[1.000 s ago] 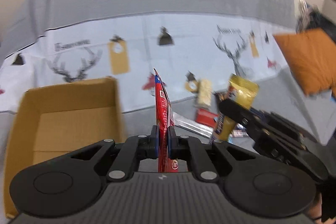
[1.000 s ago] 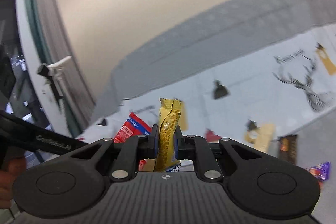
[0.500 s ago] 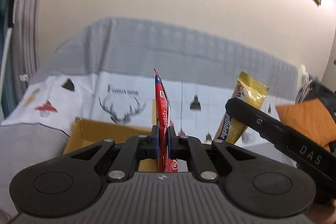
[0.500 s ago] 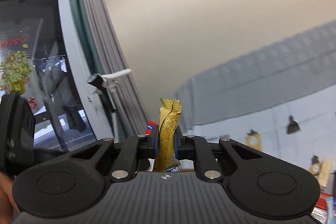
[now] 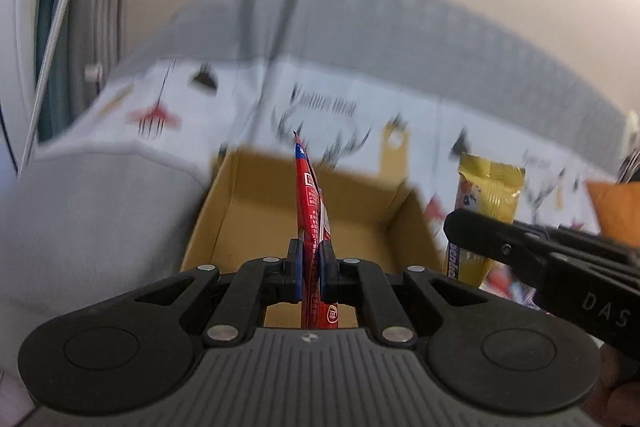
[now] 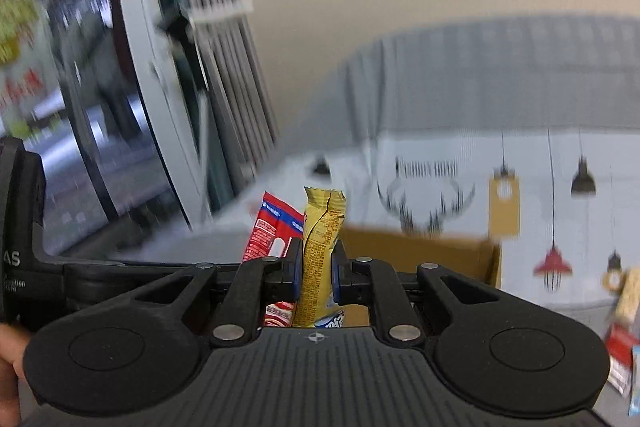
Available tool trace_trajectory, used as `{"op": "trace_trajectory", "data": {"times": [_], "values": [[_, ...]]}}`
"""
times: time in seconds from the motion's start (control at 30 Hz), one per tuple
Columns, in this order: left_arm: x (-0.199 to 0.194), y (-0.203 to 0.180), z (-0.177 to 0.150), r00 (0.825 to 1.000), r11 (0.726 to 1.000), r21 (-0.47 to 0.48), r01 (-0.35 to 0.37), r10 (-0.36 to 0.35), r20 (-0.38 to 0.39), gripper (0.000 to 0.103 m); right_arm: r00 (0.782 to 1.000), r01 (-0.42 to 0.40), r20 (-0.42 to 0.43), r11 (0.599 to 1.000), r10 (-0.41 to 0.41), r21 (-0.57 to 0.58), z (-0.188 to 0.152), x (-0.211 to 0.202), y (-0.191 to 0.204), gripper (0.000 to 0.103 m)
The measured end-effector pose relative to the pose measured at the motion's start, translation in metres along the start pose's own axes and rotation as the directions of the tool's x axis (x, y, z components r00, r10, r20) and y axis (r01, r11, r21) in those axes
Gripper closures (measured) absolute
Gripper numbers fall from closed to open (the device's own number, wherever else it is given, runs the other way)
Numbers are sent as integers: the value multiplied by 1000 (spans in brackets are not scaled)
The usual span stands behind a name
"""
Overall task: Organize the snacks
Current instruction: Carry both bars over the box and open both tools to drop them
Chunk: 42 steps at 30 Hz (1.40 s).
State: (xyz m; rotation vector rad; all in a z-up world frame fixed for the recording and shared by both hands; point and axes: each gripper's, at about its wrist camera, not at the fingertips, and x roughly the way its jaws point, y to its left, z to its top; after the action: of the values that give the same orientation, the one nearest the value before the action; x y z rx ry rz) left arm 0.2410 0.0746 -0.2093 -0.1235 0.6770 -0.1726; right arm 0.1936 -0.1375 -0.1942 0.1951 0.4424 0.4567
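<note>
My left gripper (image 5: 310, 261) is shut on a thin red snack packet (image 5: 312, 211), held edge-on and upright over an open cardboard box (image 5: 248, 211). To its right the yellow snack bar (image 5: 486, 195) stands up from the other gripper's black arm. In the right wrist view my right gripper (image 6: 316, 267) is shut on that yellow snack bar (image 6: 320, 243), upright, with the red packet (image 6: 270, 231) just left behind it and the cardboard box (image 6: 440, 251) beyond. The box floor that shows in the left wrist view is bare.
The box sits on a grey surface with a white reindeer-print cloth (image 5: 340, 107) behind. Loose snacks (image 6: 620, 343) lie at the right. An orange cushion (image 5: 616, 203) is far right. A window and grey curtain (image 6: 168, 67) stand to the left.
Both grippers have swung left with their packets still gripped. The box has come from the lower left to the centre of the left wrist view and now shows in the right wrist view.
</note>
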Motion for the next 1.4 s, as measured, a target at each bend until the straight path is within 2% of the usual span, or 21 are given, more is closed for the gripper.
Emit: {"op": "trace_trajectory", "data": {"times": [0.1, 0.23, 0.33, 0.47, 0.63, 0.67, 0.7, 0.77, 0.8, 0.87, 0.9, 0.97, 1.03, 1.07, 1.13, 1.2, 1.33, 1.4], "values": [[24, 12, -23, 997, 1000, -19, -3, 2, -74, 95, 993, 38, -114, 999, -40, -20, -24, 30, 3, 89], [45, 24, -43, 991, 999, -33, -1, -3, -133, 95, 964, 90, -251, 996, -87, 1, -52, 61, 1, 89], [51, 26, -57, 987, 1000, -25, 3, -7, -160, 95, 941, 134, -313, 991, -126, 3, -71, 74, -2, 89], [65, 29, -69, 977, 1000, -26, 0, -6, -211, 95, 917, 159, -373, 987, -142, 14, -89, 82, -4, 89], [70, 36, -74, 971, 999, -51, -2, -10, -237, 95, 907, 171, -389, 985, -160, -6, -92, 84, -2, 86], [67, 36, -72, 973, 998, -61, -18, 3, -231, 87, 907, 176, -386, 984, -166, -9, -92, 83, -1, 83], [63, 36, -69, 974, 996, -76, -40, 21, -226, 65, 908, 178, -384, 984, -166, -4, -90, 82, -2, 69], [56, 36, -65, 977, 993, -92, -71, 50, -208, 34, 914, 166, -378, 986, -148, 15, -86, 81, -6, 45], [52, 35, -62, 977, 991, -92, -97, 77, -198, 23, 918, 172, -365, 985, -154, 17, -84, 79, -7, 41], [46, 31, -57, 979, 991, -90, -95, 77, -189, 17, 927, 184, -338, 982, -164, 28, -79, 69, -11, 34], [44, 28, -54, 980, 992, -96, -84, 65, -187, 17, 932, 183, -326, 982, -159, 44, -77, 62, -15, 26], [39, 20, -50, 982, 992, -112, -57, 35, -186, 16, 941, 183, -301, 981, -155, 67, -75, 48, -22, 18], [36, 5, -46, 982, 993, -113, -41, 19, -187, 6, 953, 182, -260, 980, -156, 77, -73, 32, -31, 16], [33, -3, -45, 984, 993, -116, -32, 11, -177, 0, 959, 185, -234, 979, -161, 83, -73, 22, -37, 11], [34, -25, -44, 987, 995, -96, 3, -18, -158, 0, 964, 211, -182, 973, -191, 93, -76, 2, -51, 5], [38, -48, -44, 984, 998, -60, 27, -37, -172, 0, 960, 258, -138, 961, -243, 99, -83, -14, -67, 4], [46, -99, -43, 979, 996, -13, 90, -91, -184, 0, 935, 352, -118, 921, -336, 167, -102, -47, -116, 3], [49, -127, -42, 980, 993, 15, 115, -111, -166, 0, 918, 397, -105, 896, -383, 199, -111, -63, -141, 3]]}}
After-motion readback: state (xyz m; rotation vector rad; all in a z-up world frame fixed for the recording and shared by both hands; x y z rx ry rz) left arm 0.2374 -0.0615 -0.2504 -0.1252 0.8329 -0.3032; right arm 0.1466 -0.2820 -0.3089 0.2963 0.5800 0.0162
